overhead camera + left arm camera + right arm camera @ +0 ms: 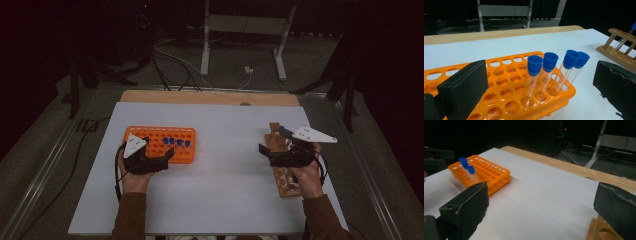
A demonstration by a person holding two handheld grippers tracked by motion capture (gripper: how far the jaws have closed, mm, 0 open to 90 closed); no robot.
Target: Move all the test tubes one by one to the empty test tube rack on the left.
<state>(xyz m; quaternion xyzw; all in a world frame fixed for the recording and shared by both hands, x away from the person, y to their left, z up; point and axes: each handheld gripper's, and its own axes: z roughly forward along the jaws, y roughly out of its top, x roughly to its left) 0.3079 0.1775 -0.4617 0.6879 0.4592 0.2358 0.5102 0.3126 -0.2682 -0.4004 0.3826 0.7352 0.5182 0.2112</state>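
Observation:
An orange tube rack (156, 136) lies left of centre on the white table top (220, 195). Several clear tubes with blue caps (176, 142) stand in a row near its right end. My left gripper (168, 158) is open at the rack's near right corner. In the left gripper view the tubes (549, 75) stand in the orange rack (504, 100) between the wide-open jaws of that gripper (539, 85). My right gripper (265, 155) is open above a wooden rack (282, 182) at the right. One blue-capped tube (283, 131) leans in the wooden rack's far end.
In the right gripper view, the open gripper (541, 205) looks across bare white table toward the orange rack (486, 173), with the wooden rack (599, 231) at bottom right. A wooden table edge (210, 97) runs along the back. Cables and metal stand legs lie on the floor beyond.

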